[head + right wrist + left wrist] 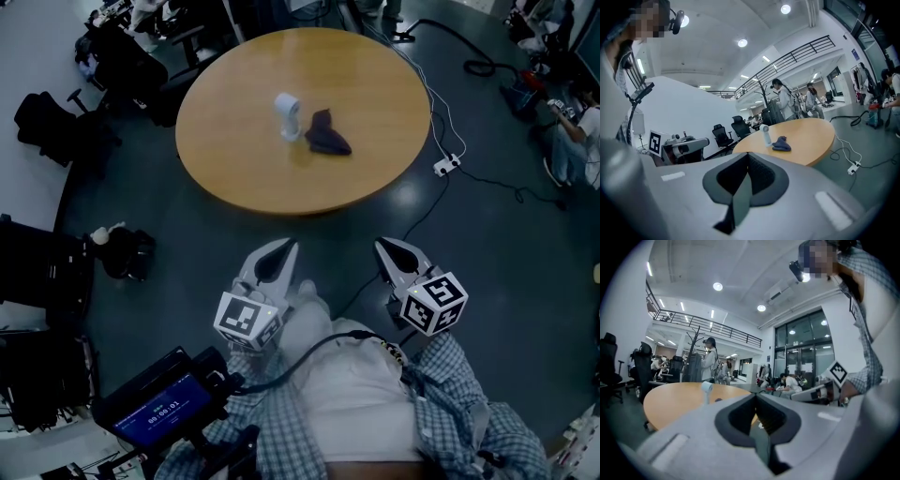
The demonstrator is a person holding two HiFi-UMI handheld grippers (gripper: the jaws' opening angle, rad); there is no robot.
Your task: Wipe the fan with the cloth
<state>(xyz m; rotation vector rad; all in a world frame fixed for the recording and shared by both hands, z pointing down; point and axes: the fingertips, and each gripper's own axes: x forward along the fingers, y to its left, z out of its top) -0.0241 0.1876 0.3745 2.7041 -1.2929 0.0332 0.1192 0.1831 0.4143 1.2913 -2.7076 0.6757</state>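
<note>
Honey-coloured wood makes up the round desk point(234, 150), and both of the task's things sit near its middle. The small white fan point(288, 114) stands upright. The dark blue cloth point(327, 134) lies crumpled just beside it, on the side of the person's right gripper. Whether the cloth touches the fan's foot cannot be told.

Judging by how things lie, the wiping has not begun. The cloth is untouched on the desk, and both grippers hang well apart from it, over the dark floor close to the person's body. The left gripper point(283, 249) has its jaws pressed together with nothing between them. The right gripper point(386, 247) is the same, closed and empty. The whole job looks to be ahead: reaching the desk, opening a gripper, taking up the cloth and passing it over the fan, perhaps with the other gripper steadying the fan.

Much is hard to read. The fan is too small in every view to show its grille, its blades or any dust. In the left gripper view the cloth is only a dark bump behind that gripper's own body. The right gripper view shows fan and cloth clearly, but far off. The hands that carry the grippers are hidden under the marker cubes, and the desk's legs do not show.
</note>
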